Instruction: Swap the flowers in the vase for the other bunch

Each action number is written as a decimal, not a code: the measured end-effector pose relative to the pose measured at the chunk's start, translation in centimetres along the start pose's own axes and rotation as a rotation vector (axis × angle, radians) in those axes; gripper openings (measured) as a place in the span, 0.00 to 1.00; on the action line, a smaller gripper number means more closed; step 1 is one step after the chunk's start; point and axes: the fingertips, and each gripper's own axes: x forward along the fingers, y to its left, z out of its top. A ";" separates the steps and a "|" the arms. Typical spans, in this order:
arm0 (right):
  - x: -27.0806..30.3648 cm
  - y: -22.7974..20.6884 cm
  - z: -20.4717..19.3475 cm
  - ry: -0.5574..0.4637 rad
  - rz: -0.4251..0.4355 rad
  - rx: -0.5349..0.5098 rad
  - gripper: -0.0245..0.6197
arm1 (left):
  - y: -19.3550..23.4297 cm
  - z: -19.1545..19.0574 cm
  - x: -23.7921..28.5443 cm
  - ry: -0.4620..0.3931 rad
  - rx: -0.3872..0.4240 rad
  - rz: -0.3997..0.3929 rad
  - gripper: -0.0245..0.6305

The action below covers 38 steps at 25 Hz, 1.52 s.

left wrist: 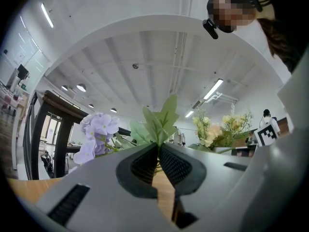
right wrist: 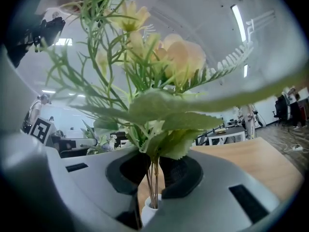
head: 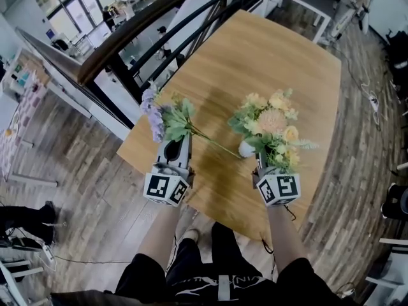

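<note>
The purple-flower bunch (head: 160,115) lies across the wooden table (head: 280,62), its long stem (head: 217,145) trailing right toward the small white vase (head: 246,148). My left gripper (head: 173,146) is shut on this bunch just below the blooms. In the left gripper view the pads (left wrist: 171,164) pinch the stems under a green leaf (left wrist: 161,119), with purple blooms (left wrist: 96,133) to the left. My right gripper (head: 260,159) is shut on the stems of the yellow-peach bunch (head: 273,125). In the right gripper view those stems (right wrist: 152,182) run down into the vase mouth (right wrist: 148,210).
The table's near edge (head: 210,217) is just in front of the person's legs (head: 191,266). A dark handrail and railing (head: 146,37) runs along the table's left side, over a lower floor. Wood flooring lies around, with a desk (head: 306,2) beyond the far end.
</note>
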 end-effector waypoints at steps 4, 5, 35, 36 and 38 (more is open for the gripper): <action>-0.1 0.7 -0.8 0.014 0.002 -0.012 0.14 | 0.2 0.5 -0.5 -0.011 -0.007 0.003 0.07; -0.1 0.8 -1.0 0.018 0.003 -0.013 0.14 | 0.3 0.5 -0.5 -0.012 -0.006 0.002 0.06; -3.5 1.3 -3.4 0.219 -0.046 -0.133 0.33 | -1.2 3.1 -1.6 -0.041 -0.013 -0.021 0.07; -3.6 1.2 -3.5 0.223 -0.049 -0.133 0.33 | -1.2 3.0 -1.7 -0.040 -0.014 -0.022 0.06; -4.0 1.2 -3.8 0.234 -0.051 -0.133 0.33 | -1.3 3.0 -1.8 -0.038 -0.011 -0.027 0.07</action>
